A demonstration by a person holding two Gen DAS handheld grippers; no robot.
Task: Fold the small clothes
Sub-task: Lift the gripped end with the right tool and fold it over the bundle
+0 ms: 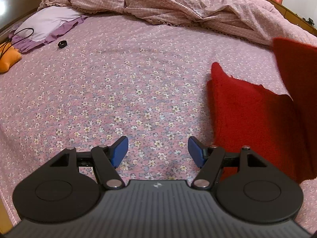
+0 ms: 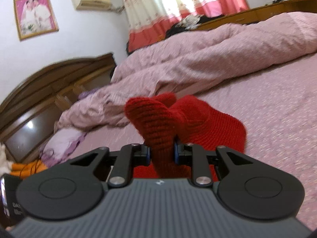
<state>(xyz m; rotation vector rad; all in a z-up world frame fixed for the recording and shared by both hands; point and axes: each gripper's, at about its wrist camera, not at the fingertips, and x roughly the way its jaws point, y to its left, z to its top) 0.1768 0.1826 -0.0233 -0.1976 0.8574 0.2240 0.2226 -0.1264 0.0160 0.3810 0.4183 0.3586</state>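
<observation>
A red knitted garment (image 1: 253, 117) lies on the flowered pink bedsheet (image 1: 118, 83) at the right of the left wrist view, with one part lifted off the bed at the far right. My left gripper (image 1: 158, 151) hovers over bare sheet just left of it, blue pads wide apart and nothing between them. In the right wrist view my right gripper (image 2: 162, 152) is shut on a bunched fold of the red knit (image 2: 156, 123), which rises between the pads. The rest of the garment (image 2: 218, 127) trails to the bed behind.
A rumpled pink quilt (image 1: 178, 6) fills the far side of the bed. A lilac pillow (image 1: 47, 21), an orange item with a black cable (image 1: 8, 59) and a small black object (image 1: 62, 44) lie at the far left. A wooden headboard (image 2: 49, 91) and curtains (image 2: 178, 6) stand beyond.
</observation>
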